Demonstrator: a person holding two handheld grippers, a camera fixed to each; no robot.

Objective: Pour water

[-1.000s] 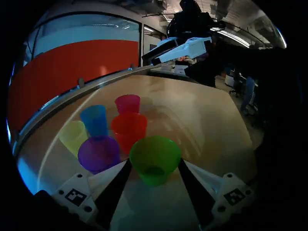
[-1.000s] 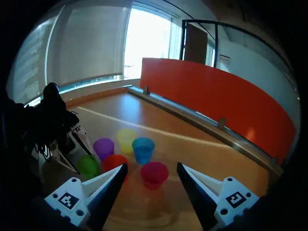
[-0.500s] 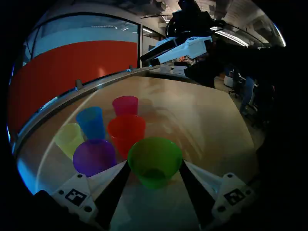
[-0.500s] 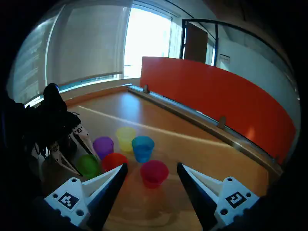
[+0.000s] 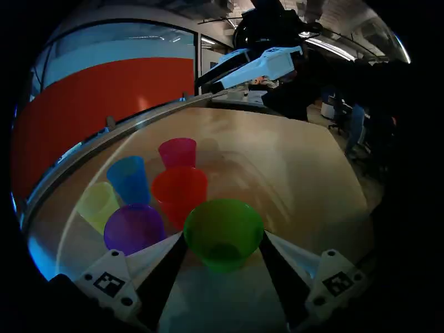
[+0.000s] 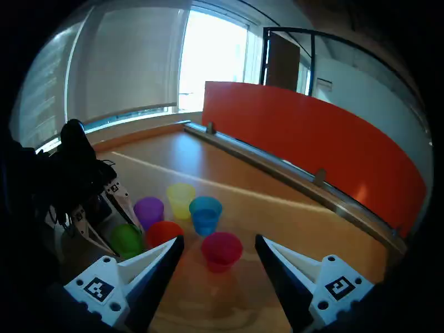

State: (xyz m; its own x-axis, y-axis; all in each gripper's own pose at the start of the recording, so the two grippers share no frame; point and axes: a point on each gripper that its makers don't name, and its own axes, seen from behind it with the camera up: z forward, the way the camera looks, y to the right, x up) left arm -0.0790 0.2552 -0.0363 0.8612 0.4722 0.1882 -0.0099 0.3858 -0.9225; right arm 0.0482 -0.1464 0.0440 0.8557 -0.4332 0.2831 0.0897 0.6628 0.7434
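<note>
Reaching for the translucent green plastic cup (image 5: 223, 222), the left gripper (image 5: 222, 235) brackets it, fingers wide; closing gently on its wall likely comes next, while the right gripper (image 6: 218, 238) gapes empty

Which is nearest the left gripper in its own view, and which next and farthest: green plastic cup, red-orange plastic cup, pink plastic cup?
1. Green plastic cup, centre, at the jaws' tips.
2. Red-orange plastic cup, just behind, slightly left.
3. Pink plastic cup, farthest back, left of centre.

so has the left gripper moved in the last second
Yes, slightly: the left gripper crept forward; the green cup looms larger between its fingers.
</note>
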